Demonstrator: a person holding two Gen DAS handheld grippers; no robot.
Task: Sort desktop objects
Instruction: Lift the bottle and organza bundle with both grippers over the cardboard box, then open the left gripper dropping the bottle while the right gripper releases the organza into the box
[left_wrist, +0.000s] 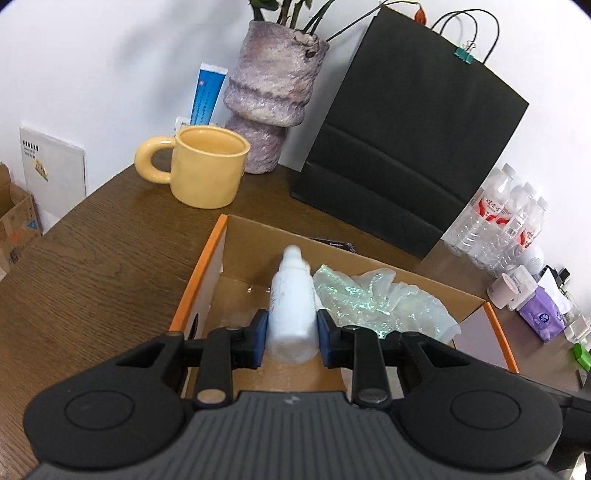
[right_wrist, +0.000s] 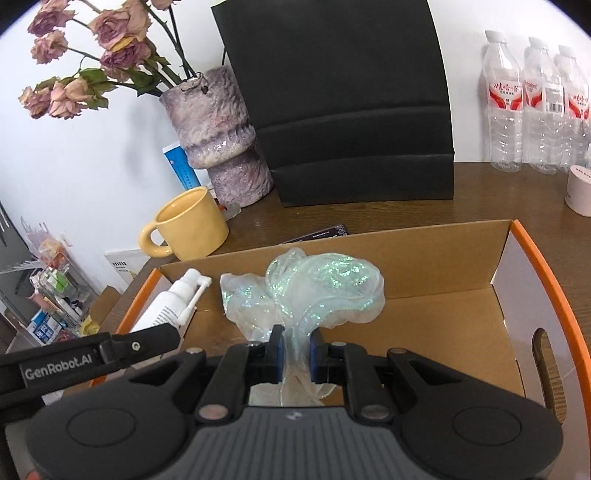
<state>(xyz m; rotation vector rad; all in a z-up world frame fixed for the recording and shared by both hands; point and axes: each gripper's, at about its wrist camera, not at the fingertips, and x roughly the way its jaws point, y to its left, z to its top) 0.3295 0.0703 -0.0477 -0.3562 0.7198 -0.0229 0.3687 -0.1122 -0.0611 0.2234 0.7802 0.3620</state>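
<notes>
Closest to us in the left wrist view, our left gripper (left_wrist: 291, 338) has its blue pads (left_wrist: 260, 338) pressed against both sides of a white spray bottle (left_wrist: 291, 306), gripping it low on the body with the nozzle end pointing away. We hold the bottle over the inside of an open cardboard box (left_wrist: 207, 280) with an orange rim, near its left wall. In the right wrist view the same bottle (right_wrist: 166, 310) shows at the box's left end, its long nozzle angled to the right.

Our right gripper (right_wrist: 295, 356) is closed narrow on a crumpled, iridescent clear plastic bag (right_wrist: 321, 291), the film pinched between the blue pads while the bulk of it billows up above the fingers inside the box. Seen from the left wrist, the bag (left_wrist: 373, 299) lies just beside the bottle on its right, touching or nearly so; we cannot tell which.

Beyond the box, on the brown wooden table (left_wrist: 92, 266), a yellow mug (left_wrist: 207, 170) stands upright near the far left corner of the box. Behind it is a mottled purple vase (right_wrist: 218, 144) with dried roses (right_wrist: 85, 55), and a blue and white tube (left_wrist: 207, 94) leans on the wall. A black paper bag (left_wrist: 406, 136) stands behind the box, and clear water bottles (right_wrist: 535, 107) stand to its right.
</notes>
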